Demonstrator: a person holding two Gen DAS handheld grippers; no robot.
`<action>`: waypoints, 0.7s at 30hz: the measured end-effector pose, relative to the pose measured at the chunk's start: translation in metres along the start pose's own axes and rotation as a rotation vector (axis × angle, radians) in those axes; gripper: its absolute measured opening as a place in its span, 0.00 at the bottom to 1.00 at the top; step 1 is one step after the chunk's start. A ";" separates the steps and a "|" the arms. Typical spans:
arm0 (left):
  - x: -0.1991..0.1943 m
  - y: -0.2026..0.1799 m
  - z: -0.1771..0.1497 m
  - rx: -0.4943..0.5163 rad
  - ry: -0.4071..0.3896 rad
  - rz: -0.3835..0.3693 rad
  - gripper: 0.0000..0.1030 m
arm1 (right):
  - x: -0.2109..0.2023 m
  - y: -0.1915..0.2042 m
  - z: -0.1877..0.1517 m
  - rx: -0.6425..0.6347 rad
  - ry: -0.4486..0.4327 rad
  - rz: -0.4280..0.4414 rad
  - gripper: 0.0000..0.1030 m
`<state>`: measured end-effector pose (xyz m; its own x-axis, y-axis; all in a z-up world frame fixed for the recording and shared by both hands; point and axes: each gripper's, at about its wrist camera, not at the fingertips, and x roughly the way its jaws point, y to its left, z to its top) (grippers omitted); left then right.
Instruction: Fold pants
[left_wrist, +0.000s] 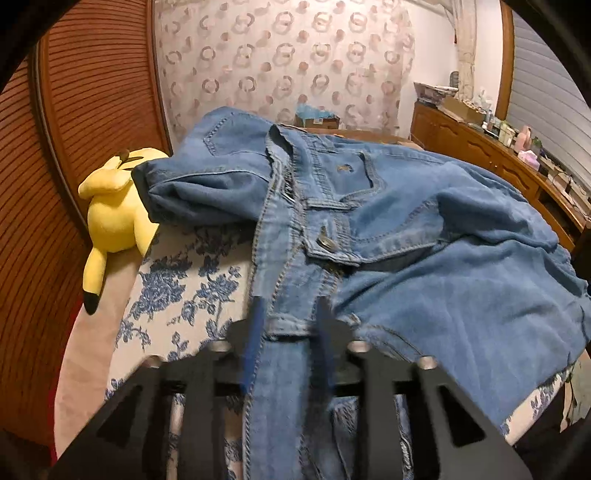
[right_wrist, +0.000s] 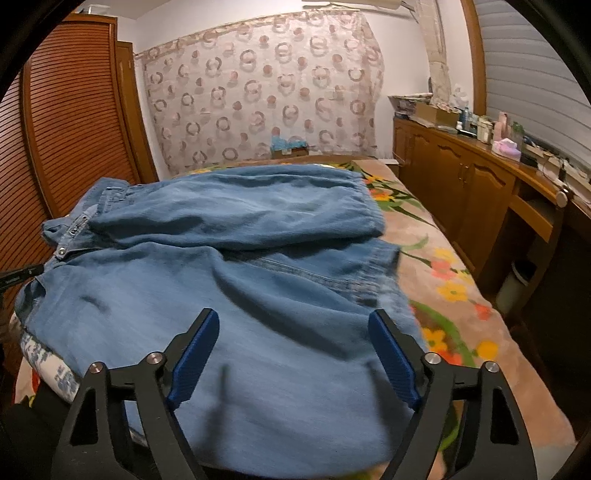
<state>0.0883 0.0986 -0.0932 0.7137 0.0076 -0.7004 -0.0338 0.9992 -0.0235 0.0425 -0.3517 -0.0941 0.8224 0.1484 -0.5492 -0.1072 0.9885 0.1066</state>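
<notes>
Warm, dimmish indoor light, fairly even, soft shadows under the denim folds. Strong fisheye bend and black vignette at the corners of both views. Motion blur on the pants (right_wrist: 236, 280) near the bed's front edge; left fingers (left_wrist: 255, 332) smeared, background sharper.

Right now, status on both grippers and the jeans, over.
Left gripper shut on jeans waistband. Right gripper open, over the denim. Jeans rumpled on the bed. Yellow plush toy beside waistband.
</notes>
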 end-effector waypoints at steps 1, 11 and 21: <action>-0.003 -0.001 -0.002 0.000 -0.007 -0.009 0.51 | -0.002 -0.002 -0.001 0.007 0.003 -0.008 0.79; -0.007 -0.016 -0.022 0.015 0.005 -0.051 0.78 | -0.020 -0.004 -0.001 0.050 0.051 -0.048 0.72; 0.008 -0.021 -0.032 0.035 0.031 -0.010 0.78 | -0.006 0.004 0.030 0.063 0.006 0.008 0.50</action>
<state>0.0729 0.0764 -0.1210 0.6918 -0.0028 -0.7221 -0.0019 1.0000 -0.0056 0.0541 -0.3495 -0.0654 0.8184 0.1567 -0.5529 -0.0783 0.9835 0.1629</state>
